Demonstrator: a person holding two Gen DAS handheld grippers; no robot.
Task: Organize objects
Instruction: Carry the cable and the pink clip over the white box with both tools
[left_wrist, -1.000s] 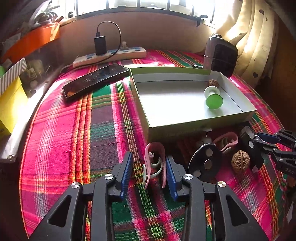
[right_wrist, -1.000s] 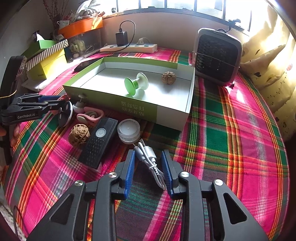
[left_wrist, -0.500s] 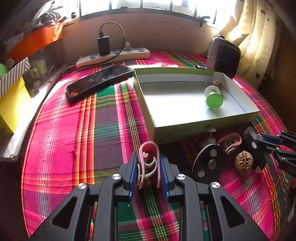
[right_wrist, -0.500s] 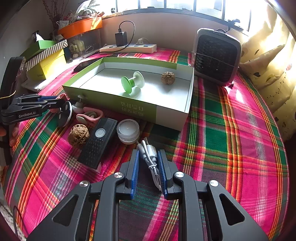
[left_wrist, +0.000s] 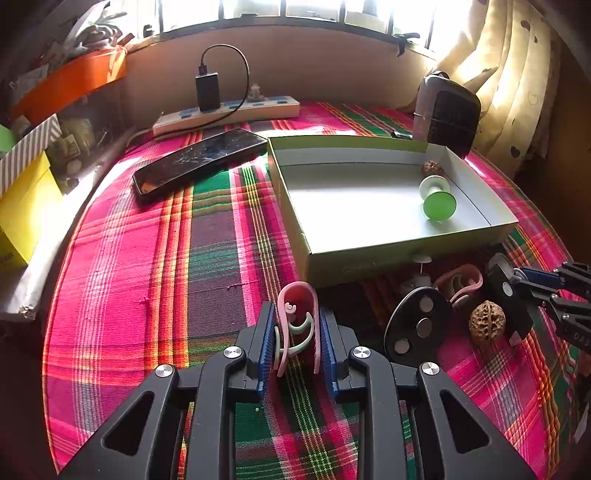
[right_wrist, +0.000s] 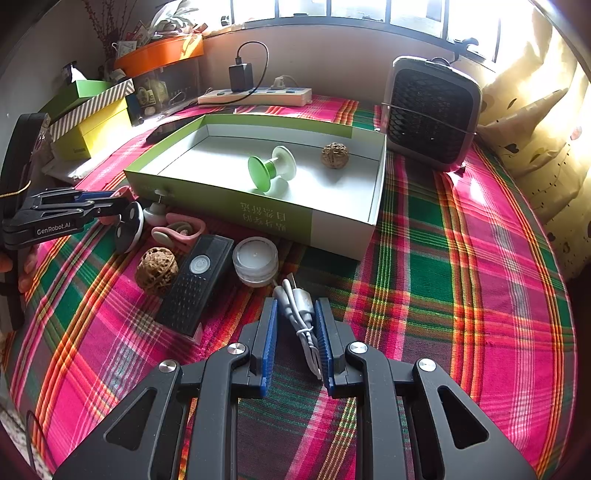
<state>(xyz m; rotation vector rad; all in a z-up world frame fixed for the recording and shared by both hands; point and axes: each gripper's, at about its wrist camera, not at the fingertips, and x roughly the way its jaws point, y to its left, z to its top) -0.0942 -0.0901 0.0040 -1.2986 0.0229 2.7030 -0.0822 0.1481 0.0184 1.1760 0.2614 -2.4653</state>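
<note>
A: Left gripper (left_wrist: 297, 341) — what's it doing?

B: Jaws nearly closed, blue pads pressing both sides of the pink clip (left_wrist: 298, 325). Clip's long axis is running away from the cam, rounded end pointing fwd toward the green box (left_wrist: 406, 254), open ends pointing back between the fingers. It's sitting just short of the box's near corner, over the plaid cloth (left_wrist: 166, 258).

A: Touching the cloth or lifted?

B: Can't tell from this angle.

A: And the right gripper (right_wrist: 295, 339)?

B: Jaws narrowed around the white cable (right_wrist: 301, 317), the right pad touching it, a gap showing on the left side. The bundle's long axis is lying along the fingers, plug end pointing fwd and a bit left, toward the candle jar (right_wrist: 255, 260). Full clamp? Can't tell.

A: Poses?

B: Both tools are angling down at the cloth, fingers pointing toward the window side. In the right cam the left tool is reaching in level from the left edge, w/ the person's fingers (right_wrist: 22, 273) showing under it.

A: What's lying nearby?

B: Black remote (right_wrist: 195, 284), a walnut (right_wrist: 157, 271) beside it, second pink clip (right_wrist: 179, 230) near the box wall. Inside the box: green spool (right_wrist: 271, 168) on its side and another walnut (right_wrist: 334, 155), well apart.
</note>
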